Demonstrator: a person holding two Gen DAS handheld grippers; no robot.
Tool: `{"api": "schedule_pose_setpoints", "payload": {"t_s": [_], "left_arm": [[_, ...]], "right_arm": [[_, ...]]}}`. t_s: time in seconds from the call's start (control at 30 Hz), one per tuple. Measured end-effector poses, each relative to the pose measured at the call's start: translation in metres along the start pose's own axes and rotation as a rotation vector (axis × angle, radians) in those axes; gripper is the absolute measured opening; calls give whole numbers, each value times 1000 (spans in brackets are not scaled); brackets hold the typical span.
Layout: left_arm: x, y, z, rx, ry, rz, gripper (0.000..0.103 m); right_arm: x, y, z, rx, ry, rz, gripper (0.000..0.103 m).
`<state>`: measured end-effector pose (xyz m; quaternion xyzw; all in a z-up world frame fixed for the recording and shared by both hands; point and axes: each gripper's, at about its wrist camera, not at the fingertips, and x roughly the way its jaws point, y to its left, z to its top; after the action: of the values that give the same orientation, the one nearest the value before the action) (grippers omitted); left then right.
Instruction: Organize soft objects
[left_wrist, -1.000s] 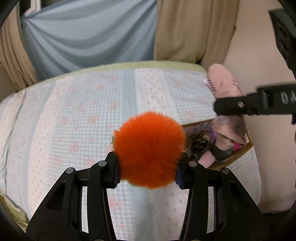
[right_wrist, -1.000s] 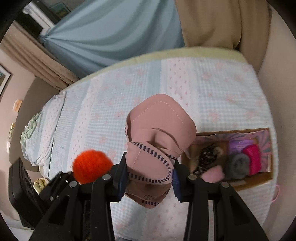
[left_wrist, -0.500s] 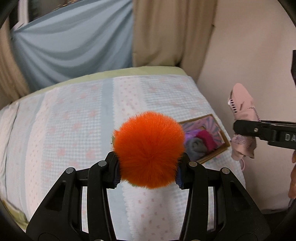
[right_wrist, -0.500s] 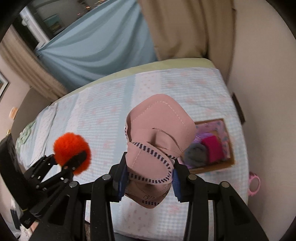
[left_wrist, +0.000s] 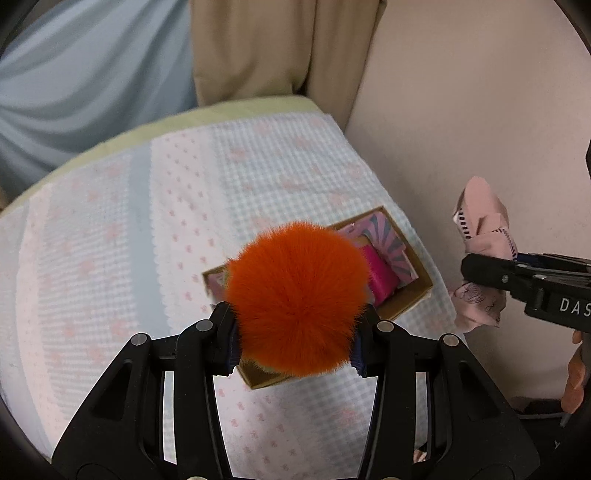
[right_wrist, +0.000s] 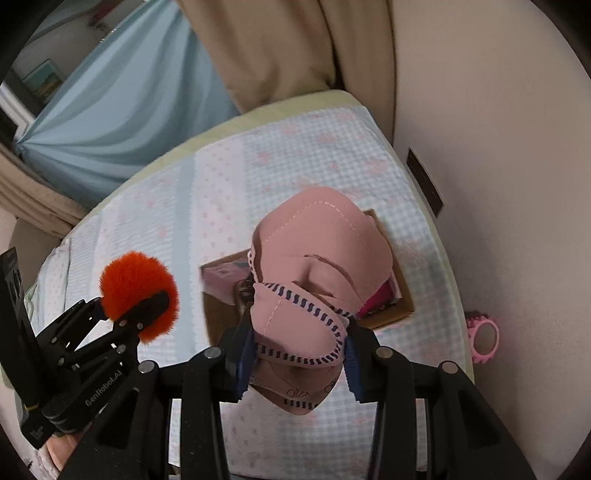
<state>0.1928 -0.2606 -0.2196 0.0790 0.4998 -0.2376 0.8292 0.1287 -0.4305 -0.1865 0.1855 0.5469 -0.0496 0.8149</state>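
My left gripper (left_wrist: 293, 341) is shut on a fluffy orange pompom (left_wrist: 297, 299) and holds it above the brown cardboard box (left_wrist: 410, 299) on the bed; the pompom also shows in the right wrist view (right_wrist: 138, 295). My right gripper (right_wrist: 295, 356) is shut on a pink soft shoe with dark stitching (right_wrist: 314, 280), held high over the same box (right_wrist: 400, 306). The shoe also shows at the right of the left wrist view (left_wrist: 482, 254). The box holds soft items, among them a magenta one (left_wrist: 380, 275); most are hidden by the pompom and the shoe.
The bed has a light blue and pink checked cover (left_wrist: 129, 240). A beige wall (left_wrist: 461, 110) runs along its right side, with blue and tan curtains (left_wrist: 92, 74) behind. A pink ring-shaped object (right_wrist: 484, 338) lies between bed and wall.
Both grippers have moved right toward the wall. The pompom now hangs over the box, and the shoe now covers the box in the right wrist view.
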Motion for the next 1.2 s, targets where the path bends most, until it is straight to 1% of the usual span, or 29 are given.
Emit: {"api": "schedule_pose_setpoints", "payload": {"t_s": [0.1, 0.17, 0.23, 0.33, 0.5, 0.63, 0.73, 0.77, 0.8, 0.83, 0.87, 0.9, 0.93, 0.97, 1.1, 1.2], "left_arm": [[25, 0, 5, 10, 42, -22, 41], [42, -2, 6, 24, 77, -21, 41], [62, -2, 5, 29, 122, -23, 41], [92, 2, 4, 31, 185, -26, 41], [130, 6, -2, 48, 266, -26, 41], [147, 9, -4, 59, 307, -21, 41], [152, 10, -3, 63, 320, -42, 41], [152, 10, -3, 69, 324, -41, 46], [152, 10, -2, 75, 326, -37, 61], [151, 10, -2, 86, 325, -24, 73], [150, 10, -2, 90, 328, -18, 97], [150, 11, -3, 91, 330, -21, 103], [147, 13, -4, 87, 333, -32, 103], [146, 14, -4, 82, 336, -34, 103], [137, 18, -8, 78, 336, -21, 103], [127, 19, -11, 83, 328, -14, 103]], "right_arm": [[18, -15, 9, 18, 42, -28, 37], [30, -20, 12, 23, 69, -58, 37], [48, -28, 17, 41, 105, -62, 38], [73, -37, 21, 67, 165, -50, 38], [119, -39, 29, 79, 257, -7, 38], [148, -36, 39, 94, 299, 26, 38], [166, -34, 46, 111, 336, 62, 40], [171, -33, 48, 110, 344, 60, 42], [174, -32, 50, 106, 348, 50, 50], [178, -30, 52, 102, 353, 41, 63], [181, -30, 54, 103, 355, 41, 72], [183, -31, 55, 105, 358, 43, 89], [185, -31, 56, 107, 361, 44, 99], [185, -31, 56, 106, 361, 42, 101], [182, -31, 55, 89, 352, 13, 102], [175, -34, 51, 101, 336, 2, 102]]}}
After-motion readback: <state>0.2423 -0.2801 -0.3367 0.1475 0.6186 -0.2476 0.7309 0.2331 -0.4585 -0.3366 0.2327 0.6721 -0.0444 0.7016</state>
